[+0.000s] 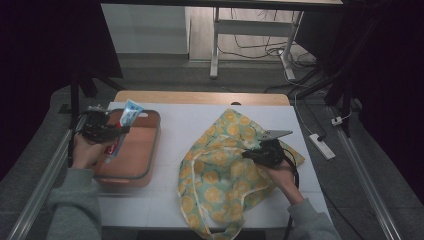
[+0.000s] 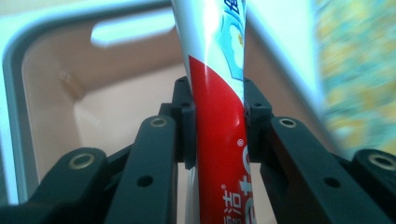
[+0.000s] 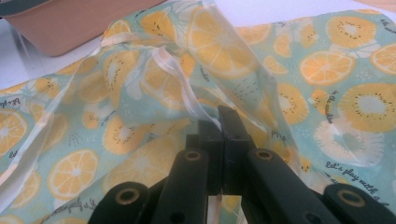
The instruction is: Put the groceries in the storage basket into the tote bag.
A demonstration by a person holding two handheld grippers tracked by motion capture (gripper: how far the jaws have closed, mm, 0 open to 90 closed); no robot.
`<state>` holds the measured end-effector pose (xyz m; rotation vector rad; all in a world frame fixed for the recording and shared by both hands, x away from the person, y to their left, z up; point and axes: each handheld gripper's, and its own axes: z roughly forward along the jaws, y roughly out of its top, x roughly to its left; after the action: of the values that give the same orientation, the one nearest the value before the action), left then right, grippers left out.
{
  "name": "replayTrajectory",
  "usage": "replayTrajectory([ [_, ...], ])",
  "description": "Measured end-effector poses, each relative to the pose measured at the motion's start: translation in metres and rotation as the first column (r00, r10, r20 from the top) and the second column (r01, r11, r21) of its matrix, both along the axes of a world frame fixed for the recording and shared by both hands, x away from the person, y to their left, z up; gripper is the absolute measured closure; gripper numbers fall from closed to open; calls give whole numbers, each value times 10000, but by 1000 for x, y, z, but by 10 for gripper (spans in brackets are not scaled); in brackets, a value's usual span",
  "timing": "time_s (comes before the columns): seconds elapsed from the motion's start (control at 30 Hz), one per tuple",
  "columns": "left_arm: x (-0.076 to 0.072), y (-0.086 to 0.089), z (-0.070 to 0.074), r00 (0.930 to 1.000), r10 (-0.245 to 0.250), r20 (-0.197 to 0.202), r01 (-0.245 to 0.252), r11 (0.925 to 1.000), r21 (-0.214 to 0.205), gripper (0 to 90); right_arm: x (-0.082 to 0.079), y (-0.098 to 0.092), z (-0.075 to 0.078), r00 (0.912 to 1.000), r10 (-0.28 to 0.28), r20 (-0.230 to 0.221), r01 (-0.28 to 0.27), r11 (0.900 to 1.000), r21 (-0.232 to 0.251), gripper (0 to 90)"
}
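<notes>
Pinkish-brown tray [image 1: 150, 150] is sitting at the table's [image 1: 170, 200] left side — nothing visible lying inside it, interior is looking bare in the left gripper view [image 2: 107, 107]. Left gripper [image 1: 107, 131] is holding a toothpaste tube [image 1: 125, 122] over the tray, jaws clamping on the tube's red lower part [image 2: 219, 126], white-and-blue end sticking up and away. Right gripper [image 1: 257, 151] is sitting on the lemon-print fabric bag [image 1: 220, 170] spread at the table's middle-right, jaws pressing together on a fold of it near a pale ribbon edge [image 3: 180, 88]. High view is giving the whole layout — the right gripper view is adding the bag's printed lettering and the tray's outer wall [image 3: 79, 23] just behind it.
</notes>
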<state>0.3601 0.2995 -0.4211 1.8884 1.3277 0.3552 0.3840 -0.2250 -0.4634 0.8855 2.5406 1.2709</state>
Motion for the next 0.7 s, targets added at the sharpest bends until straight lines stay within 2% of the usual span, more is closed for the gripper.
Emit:
replayTrajectory([
  [0.1,-11,-2,15,9978,-342,564,370,9981,-495,729,0,-1,1,10000,-11,33,11,10000,5,890],
  [0.17,-17,-6,23,9938,-712,849,782,9934,-833,729,0,-1,2,10000,-51,64,50,9999,90,890],
  [0.27,-23,-18,30,9839,-1376,1138,1495,9833,-1038,729,-1,-1,4,9999,-48,141,46,9999,135,890],
  [0.4,-25,-37,33,9669,-2010,1573,2212,9674,-1234,729,0,0,5,9998,-78,198,74,9998,190,890],
  [0.47,-24,-46,32,9579,-2405,1567,2607,9574,-1239,729,0,-1,5,9998,-71,207,67,9998,185,890],
  [0.57,-22,-59,29,9503,-2689,1568,2902,9476,-1337,730,0,-1,6,9997,-93,211,88,9997,239,890],
  [0.7,-22,-72,27,9363,-3186,1480,3375,9327,-1270,731,0,-2,7,9994,-137,315,129,9996,260,890],
])
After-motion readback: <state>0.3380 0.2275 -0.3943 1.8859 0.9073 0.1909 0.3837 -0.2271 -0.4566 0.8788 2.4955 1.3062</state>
